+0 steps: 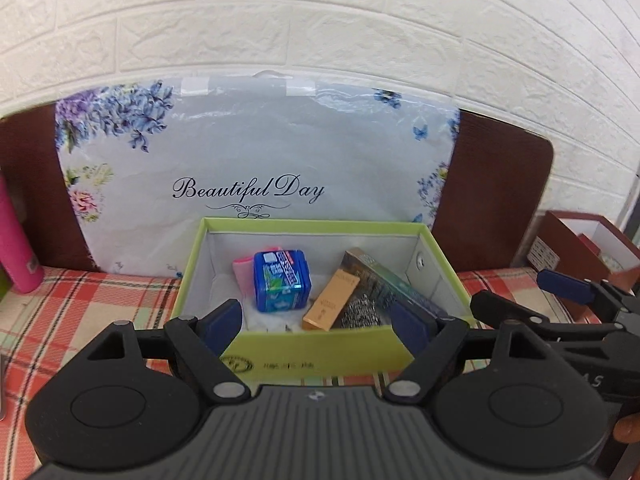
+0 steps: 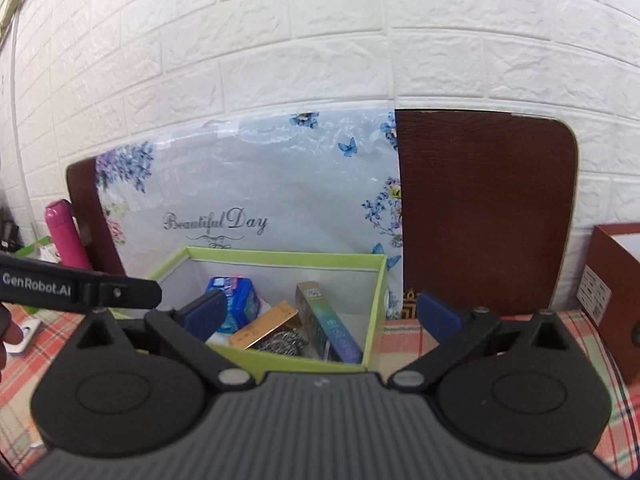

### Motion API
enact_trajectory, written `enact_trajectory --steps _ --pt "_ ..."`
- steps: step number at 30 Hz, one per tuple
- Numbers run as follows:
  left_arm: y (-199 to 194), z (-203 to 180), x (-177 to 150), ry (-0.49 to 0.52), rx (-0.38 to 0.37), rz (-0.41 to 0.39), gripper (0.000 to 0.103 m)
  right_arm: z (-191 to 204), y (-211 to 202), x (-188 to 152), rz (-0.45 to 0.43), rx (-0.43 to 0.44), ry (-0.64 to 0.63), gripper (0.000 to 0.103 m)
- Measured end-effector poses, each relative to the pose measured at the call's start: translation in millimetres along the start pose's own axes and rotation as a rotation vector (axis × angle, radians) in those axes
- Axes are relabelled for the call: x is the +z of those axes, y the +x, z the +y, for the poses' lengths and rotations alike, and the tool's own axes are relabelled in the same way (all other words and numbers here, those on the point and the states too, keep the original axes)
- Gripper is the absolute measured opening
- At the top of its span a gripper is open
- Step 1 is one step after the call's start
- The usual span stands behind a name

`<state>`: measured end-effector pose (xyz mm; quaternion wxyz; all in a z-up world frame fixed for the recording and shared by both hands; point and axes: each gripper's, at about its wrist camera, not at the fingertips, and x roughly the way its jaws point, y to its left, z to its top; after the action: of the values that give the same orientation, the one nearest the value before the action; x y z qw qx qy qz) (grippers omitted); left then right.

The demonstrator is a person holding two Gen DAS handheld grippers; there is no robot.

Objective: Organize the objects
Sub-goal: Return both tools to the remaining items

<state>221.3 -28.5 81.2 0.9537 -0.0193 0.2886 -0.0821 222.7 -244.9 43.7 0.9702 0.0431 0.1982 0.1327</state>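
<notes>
A green open box (image 1: pixel 316 346) (image 2: pixel 376 280) stands on the plaid tablecloth. Inside lie a blue gum container (image 1: pixel 282 280) (image 2: pixel 240 300), a pink item (image 1: pixel 244 274) behind it, a gold box (image 1: pixel 330 306) (image 2: pixel 264 330), a long teal box (image 1: pixel 396 284) (image 2: pixel 330 322) and a metal scrubber (image 1: pixel 358 312) (image 2: pixel 284 340). My left gripper (image 1: pixel 320 322) is open and empty, just in front of the green box. My right gripper (image 2: pixel 320 312) is open and empty, over the box's near right corner; it also shows in the left wrist view (image 1: pixel 568 286).
A floral "Beautiful Day" bag (image 1: pixel 256 160) (image 2: pixel 256 192) leans on a brown board (image 2: pixel 484 208) against the white brick wall. A pink bottle (image 1: pixel 16 240) (image 2: pixel 66 236) stands at left. A red-brown box (image 1: pixel 580 252) (image 2: pixel 616 280) stands at right.
</notes>
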Motion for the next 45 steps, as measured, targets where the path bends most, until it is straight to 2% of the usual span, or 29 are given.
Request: enact_trajectory --steps 6,10,14,19,22,34,37,40,42,45 --pt "-42 -4 -30 -0.005 -0.004 0.008 0.085 15 -57 -24 -0.005 -0.002 0.010 0.103" --pt "-59 -5 -55 -0.019 -0.022 0.034 0.085 25 -87 -44 0.000 0.030 0.035 0.103" --pt "-70 -3 -81 -0.027 -0.034 0.061 0.085 35 -110 -67 0.002 0.012 0.051 0.103" --pt "-73 6 -111 -0.070 -0.009 0.118 0.085 42 -126 -90 0.020 0.004 0.079 0.103" --pt "-72 10 -125 -0.073 0.011 0.148 0.085 42 -131 -102 0.027 0.031 0.117 0.103" --pt "-71 30 -156 -0.106 0.035 0.230 0.085 55 -136 -126 0.083 0.047 0.105 0.103" --pt "-73 38 -159 -0.118 0.029 0.230 0.085 65 -141 -126 0.078 0.107 0.072 0.103" --pt "-77 46 -159 -0.125 0.034 0.217 0.085 84 -142 -127 0.083 0.142 -0.019 0.100" --pt "-78 52 -159 -0.133 0.035 0.212 0.085 99 -135 -131 0.099 0.137 -0.098 0.090" --pt "-79 59 -160 -0.134 0.039 0.208 0.085 115 -121 -139 0.140 0.139 -0.178 0.081"
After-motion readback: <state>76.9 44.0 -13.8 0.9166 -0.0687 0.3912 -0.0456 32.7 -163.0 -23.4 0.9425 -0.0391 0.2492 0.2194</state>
